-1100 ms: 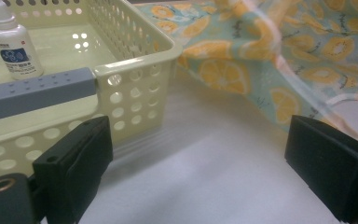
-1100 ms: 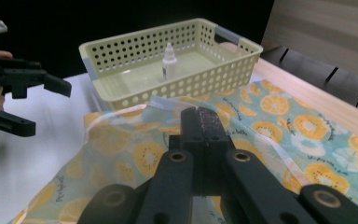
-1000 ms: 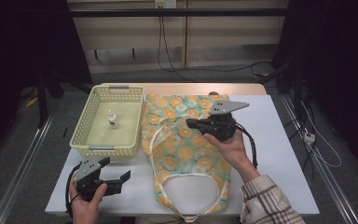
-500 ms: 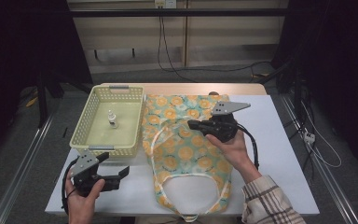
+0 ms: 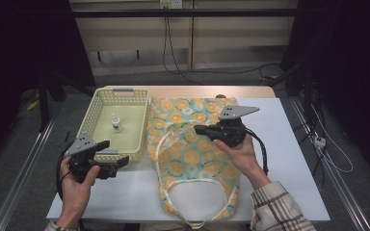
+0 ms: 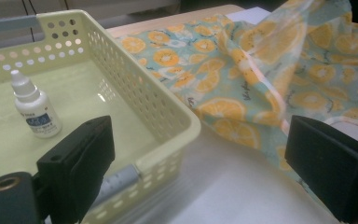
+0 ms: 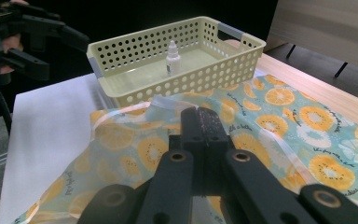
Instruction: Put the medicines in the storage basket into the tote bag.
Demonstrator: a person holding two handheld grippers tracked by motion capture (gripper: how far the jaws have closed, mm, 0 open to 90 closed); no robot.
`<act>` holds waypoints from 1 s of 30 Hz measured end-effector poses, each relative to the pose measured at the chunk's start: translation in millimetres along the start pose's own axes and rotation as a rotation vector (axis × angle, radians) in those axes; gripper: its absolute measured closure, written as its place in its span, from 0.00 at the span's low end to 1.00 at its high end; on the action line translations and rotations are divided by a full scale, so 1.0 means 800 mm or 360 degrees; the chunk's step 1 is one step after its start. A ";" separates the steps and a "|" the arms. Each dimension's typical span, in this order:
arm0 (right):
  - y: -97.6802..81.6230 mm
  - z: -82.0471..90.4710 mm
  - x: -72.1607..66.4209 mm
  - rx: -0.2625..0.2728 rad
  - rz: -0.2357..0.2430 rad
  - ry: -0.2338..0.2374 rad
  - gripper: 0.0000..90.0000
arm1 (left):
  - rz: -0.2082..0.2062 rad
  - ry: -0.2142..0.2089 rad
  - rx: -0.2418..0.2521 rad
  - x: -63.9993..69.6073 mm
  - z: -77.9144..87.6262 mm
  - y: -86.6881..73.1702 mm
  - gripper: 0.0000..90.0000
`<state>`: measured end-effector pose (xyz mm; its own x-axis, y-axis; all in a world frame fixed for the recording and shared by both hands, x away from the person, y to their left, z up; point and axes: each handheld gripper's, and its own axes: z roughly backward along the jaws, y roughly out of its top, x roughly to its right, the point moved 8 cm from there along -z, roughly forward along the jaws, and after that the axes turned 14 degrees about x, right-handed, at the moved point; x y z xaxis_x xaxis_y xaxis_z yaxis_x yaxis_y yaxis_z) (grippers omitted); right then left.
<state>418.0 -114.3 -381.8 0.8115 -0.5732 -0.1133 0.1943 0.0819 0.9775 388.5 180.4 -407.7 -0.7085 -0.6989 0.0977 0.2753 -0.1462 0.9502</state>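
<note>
Orange-print bag (image 5: 192, 159) edge pinched in right gripper (image 5: 203, 130) jaws, left gripper (image 5: 116, 155) jaws spread nr basket (image 5: 87, 126)

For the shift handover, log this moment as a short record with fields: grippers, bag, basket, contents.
left gripper: jaws open, holding nothing, at the basket's near corner
right gripper: jaws shut on a raised fold of the bag
bag: orange-slice print, flat on the white table, handle loop toward the person
basket: pale yellow, perforated, left of the bag
bottle: small, white, upright inside the basket
</note>
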 end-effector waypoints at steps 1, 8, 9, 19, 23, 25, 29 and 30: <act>-0.001 0.000 -0.001 -0.0002 -0.0003 0.0004 1.00 | -0.0025 -0.0001 0.0014 -0.003 -0.002 0.002 0.07; -0.004 -0.006 -0.003 -0.0019 0.0001 0.0020 1.00 | -0.0071 0.0032 0.0023 -0.023 -0.015 0.011 0.07; -0.005 -0.006 -0.003 -0.0022 0.0002 0.0020 1.00 | -0.0075 0.0037 0.0022 -0.028 -0.016 0.013 0.07; -0.008 -0.008 -0.004 -0.0031 0.0000 0.0021 1.00 | -0.0076 0.0128 0.0018 -0.074 -0.044 0.030 0.07; -0.009 -0.009 -0.004 -0.0039 0.0000 0.0029 1.00 | -0.0077 0.0160 -0.0007 -0.088 -0.055 0.031 0.07; -0.009 -0.009 -0.004 -0.0043 -0.0001 0.0031 1.00 | -0.0039 0.0158 0.0018 -0.095 -0.060 0.033 0.07; -0.011 -0.010 -0.004 -0.0051 -0.0004 0.0034 1.00 | -0.0088 0.0240 -0.0014 -0.112 -0.067 0.034 0.07; -0.011 -0.010 -0.005 -0.0055 -0.0003 0.0035 1.00 | -0.0075 0.0240 -0.0014 -0.117 -0.069 0.034 0.07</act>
<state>417.7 -106.6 -391.4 0.8230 -0.5553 -0.1197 0.2146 0.1088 0.9706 498.1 203.2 -407.0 -0.6154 -0.7882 0.0066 0.2499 -0.1871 0.9500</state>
